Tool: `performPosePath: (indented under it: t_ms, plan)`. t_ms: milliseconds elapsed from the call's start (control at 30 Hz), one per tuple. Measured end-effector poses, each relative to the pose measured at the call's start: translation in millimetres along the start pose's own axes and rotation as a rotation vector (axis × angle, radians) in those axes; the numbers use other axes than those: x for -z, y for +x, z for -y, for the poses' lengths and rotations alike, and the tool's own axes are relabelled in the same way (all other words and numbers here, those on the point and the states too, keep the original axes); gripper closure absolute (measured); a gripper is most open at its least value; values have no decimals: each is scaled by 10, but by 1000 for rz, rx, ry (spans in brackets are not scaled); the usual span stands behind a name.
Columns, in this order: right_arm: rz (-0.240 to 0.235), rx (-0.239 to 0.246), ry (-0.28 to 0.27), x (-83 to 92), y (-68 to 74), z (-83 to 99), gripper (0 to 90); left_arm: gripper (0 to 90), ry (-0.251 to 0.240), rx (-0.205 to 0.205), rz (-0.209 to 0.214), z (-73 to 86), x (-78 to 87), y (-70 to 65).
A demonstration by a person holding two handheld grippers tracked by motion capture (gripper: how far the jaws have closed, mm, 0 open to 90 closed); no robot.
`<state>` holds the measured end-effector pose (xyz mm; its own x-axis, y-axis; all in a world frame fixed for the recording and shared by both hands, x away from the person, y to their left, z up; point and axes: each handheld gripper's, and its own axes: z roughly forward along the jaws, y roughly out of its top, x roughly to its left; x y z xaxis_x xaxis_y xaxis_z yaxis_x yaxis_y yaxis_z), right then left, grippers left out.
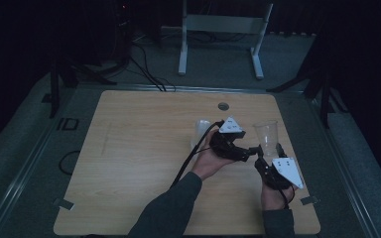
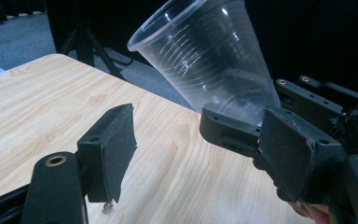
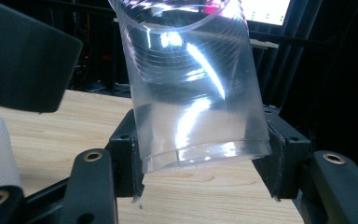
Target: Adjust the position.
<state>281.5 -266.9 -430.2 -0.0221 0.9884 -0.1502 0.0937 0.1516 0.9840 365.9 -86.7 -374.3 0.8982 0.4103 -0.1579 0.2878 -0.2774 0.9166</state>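
The clear plastic cup [image 3: 193, 88] is thin and ribbed, tapering to a narrow base — glossy, catching the light. My right gripper [image 3: 200, 163] is clamped on its lower part, one black jaw on each side, holding it mouth-up above the pale wood-grain table [image 1: 139, 163] near its right edge. My left gripper [image 2: 198, 149] stands just beside it (jaws apart, nothing between them), its rough, dark pads [image 2: 116, 149] facing that cup. A second cup [image 1: 201, 130], cloudy — also ribbed — sits just behind my left hand [image 1: 211, 161].
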Motion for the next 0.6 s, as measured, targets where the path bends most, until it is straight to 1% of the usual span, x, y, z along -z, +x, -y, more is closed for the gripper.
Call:
performPosePath:
  t_ms: [100, 433, 600]
  plan:
    - [0, -3, -5, 13, -4, 3, 418, 267, -6, 12, 4, -7, -8, 5]
    - [-9, -6, -18, 36, 41, 36, 418, 264, -11, 30, 12, -12, -49, 0]
    - [-16, -4, -28, 40, 59, 43, 418, 256, -22, 43, 14, -19, -78, -10]
